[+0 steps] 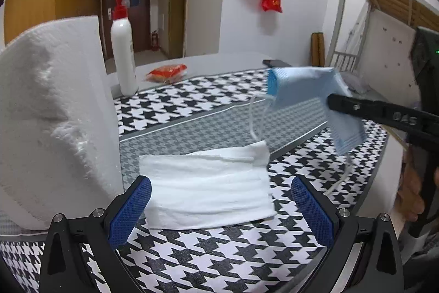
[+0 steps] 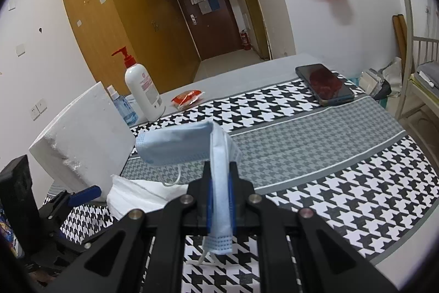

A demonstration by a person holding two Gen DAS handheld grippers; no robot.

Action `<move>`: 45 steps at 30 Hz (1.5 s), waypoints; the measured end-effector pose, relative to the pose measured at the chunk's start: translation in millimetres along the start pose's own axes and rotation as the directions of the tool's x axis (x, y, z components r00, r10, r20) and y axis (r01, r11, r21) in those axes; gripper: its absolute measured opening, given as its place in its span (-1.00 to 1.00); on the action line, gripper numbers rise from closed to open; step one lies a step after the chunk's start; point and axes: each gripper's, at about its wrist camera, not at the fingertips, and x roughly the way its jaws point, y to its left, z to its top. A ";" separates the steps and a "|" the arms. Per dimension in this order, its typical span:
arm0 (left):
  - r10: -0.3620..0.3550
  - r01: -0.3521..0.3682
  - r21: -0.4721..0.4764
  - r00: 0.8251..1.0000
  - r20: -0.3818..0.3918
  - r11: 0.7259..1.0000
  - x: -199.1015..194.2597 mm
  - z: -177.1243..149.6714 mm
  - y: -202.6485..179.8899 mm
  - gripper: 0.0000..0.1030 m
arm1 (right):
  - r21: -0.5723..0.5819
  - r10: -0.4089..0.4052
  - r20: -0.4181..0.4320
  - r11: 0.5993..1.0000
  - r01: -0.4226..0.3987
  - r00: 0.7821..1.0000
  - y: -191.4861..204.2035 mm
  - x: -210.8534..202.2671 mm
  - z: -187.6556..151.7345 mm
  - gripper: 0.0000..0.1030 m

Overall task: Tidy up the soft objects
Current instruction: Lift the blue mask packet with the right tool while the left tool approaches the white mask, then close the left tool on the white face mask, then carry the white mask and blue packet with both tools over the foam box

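Blue mask [image 2: 219,183] in right tool [image 2: 220,169]

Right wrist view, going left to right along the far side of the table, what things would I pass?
White foam block → small blue spray bottle → white pump bottle → red packet → dark phone.

foam block [image 1: 55,114] cropped, bottle label [image 2: 148,89] unreadable

A pump bottle [image 2: 144,89], spray bottle [image 2: 122,106] and phone [image 2: 325,84] sit on the houndstooth cloth [image 2: 343,183].
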 end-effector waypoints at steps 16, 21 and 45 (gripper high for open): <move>0.041 -0.047 -0.027 0.979 -0.198 0.998 43.1 -0.9 6.9 0.85 | 0.016 -0.005 0.011 1.000 0.005 1.000 -10.2 -5.1 -0.9 -0.76; 0.083 -0.083 0.008 0.974 -0.211 0.997 45.8 -2.2 1.7 0.85 | 0.023 -0.004 0.011 1.000 0.004 1.000 -13.4 -5.8 -1.3 -0.76; -0.002 0.004 0.050 0.999 -0.037 0.999 2.3 15.2 -11.2 -0.83 | 0.033 -0.015 0.053 0.999 0.013 0.999 -14.8 -27.0 -4.2 -0.76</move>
